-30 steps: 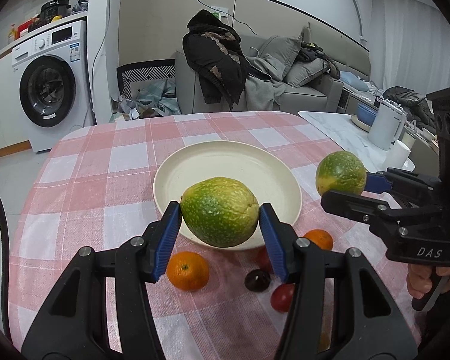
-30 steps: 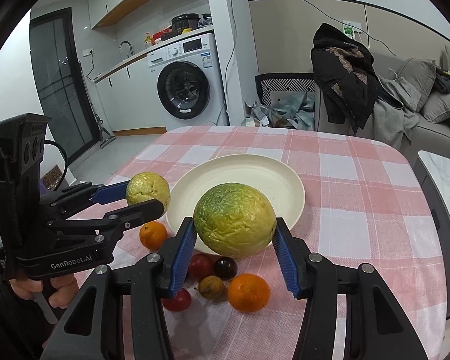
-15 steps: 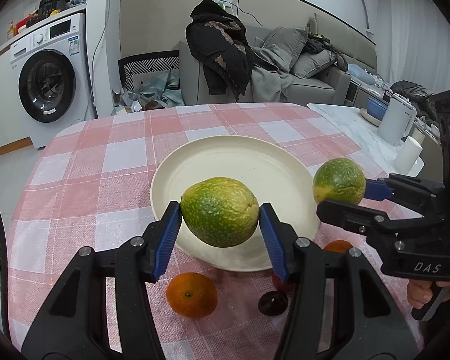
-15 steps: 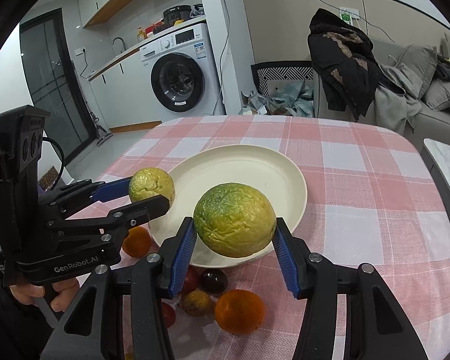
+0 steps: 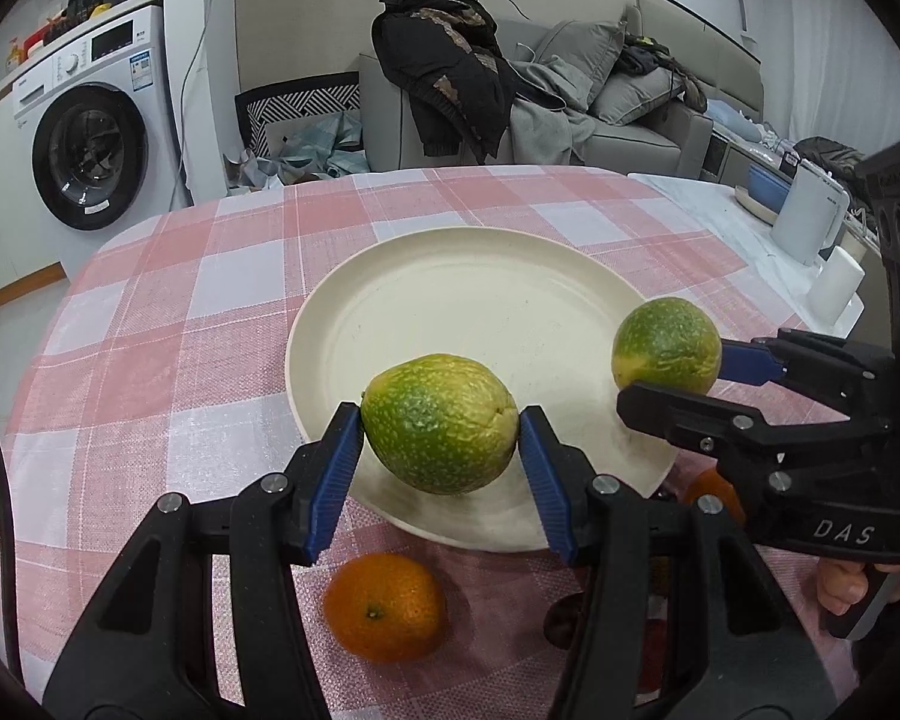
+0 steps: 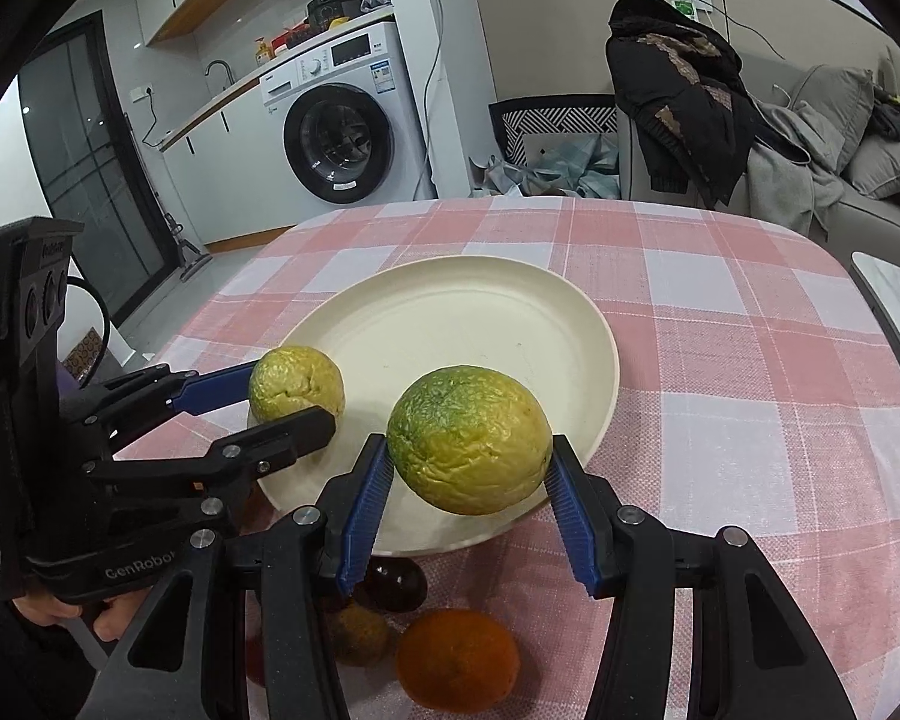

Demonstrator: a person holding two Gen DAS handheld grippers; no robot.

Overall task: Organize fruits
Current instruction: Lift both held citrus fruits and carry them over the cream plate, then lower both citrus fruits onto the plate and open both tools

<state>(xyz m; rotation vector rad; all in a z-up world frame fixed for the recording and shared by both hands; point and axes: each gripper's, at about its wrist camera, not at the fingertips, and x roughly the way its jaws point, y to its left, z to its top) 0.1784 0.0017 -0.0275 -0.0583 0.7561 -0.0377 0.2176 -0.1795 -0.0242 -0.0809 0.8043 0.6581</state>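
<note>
- The left gripper, black with blue pads, is clamped on a big round green and yellow fruit. The pads press on both of its sides.
- That fruit hangs in the air over the near edge of the round cream plate. It does not touch the plate.
- The right gripper, black with blue pads too, is clamped on a second round green and yellow fruit. This one also hangs over the near part of the plate.
- The two held fruits are side by side, a little apart.
- The plate sits on a table with a pink and white checked cloth.
- A small orange fruit lies on the cloth, just in front of the plate.
- In the right wrist view, another orange fruit, a dark round fruit and a small brownish fruit lie close together by the plate's near edge.
- A white washing machine stands behind the table.
</note>
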